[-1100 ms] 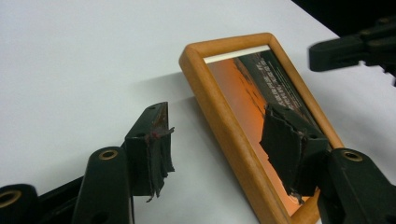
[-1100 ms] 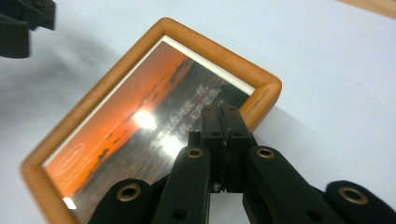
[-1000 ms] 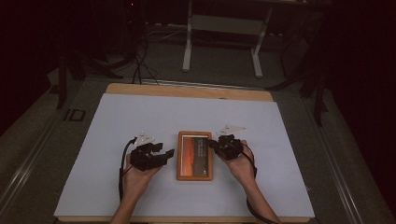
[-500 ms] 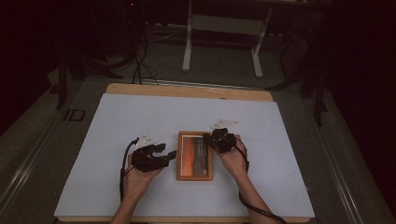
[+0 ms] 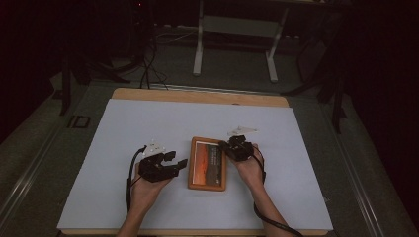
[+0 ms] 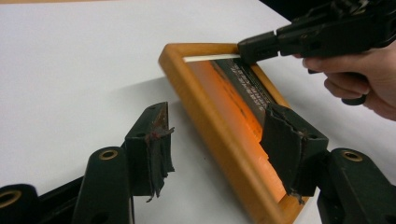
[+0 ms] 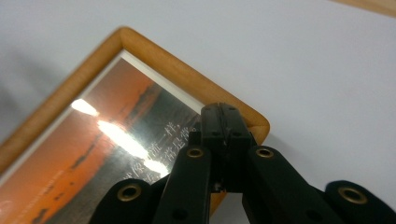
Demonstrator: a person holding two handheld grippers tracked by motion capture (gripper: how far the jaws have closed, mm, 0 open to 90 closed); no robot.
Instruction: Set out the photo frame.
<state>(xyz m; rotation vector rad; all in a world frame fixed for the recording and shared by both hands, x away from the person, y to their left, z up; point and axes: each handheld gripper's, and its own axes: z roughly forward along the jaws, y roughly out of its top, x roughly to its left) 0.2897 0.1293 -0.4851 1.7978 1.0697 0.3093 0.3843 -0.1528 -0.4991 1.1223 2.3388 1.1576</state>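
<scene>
Two grippers worked at a picture frame on the white table.

The wooden picture frame lay flat near the middle of the white table, between the two hands. The left gripper sat just beside the frame's left edge with its jaws open, one on each side of that edge. The right gripper had its jaws closed tight, with the tip at the frame's far right corner.
</scene>
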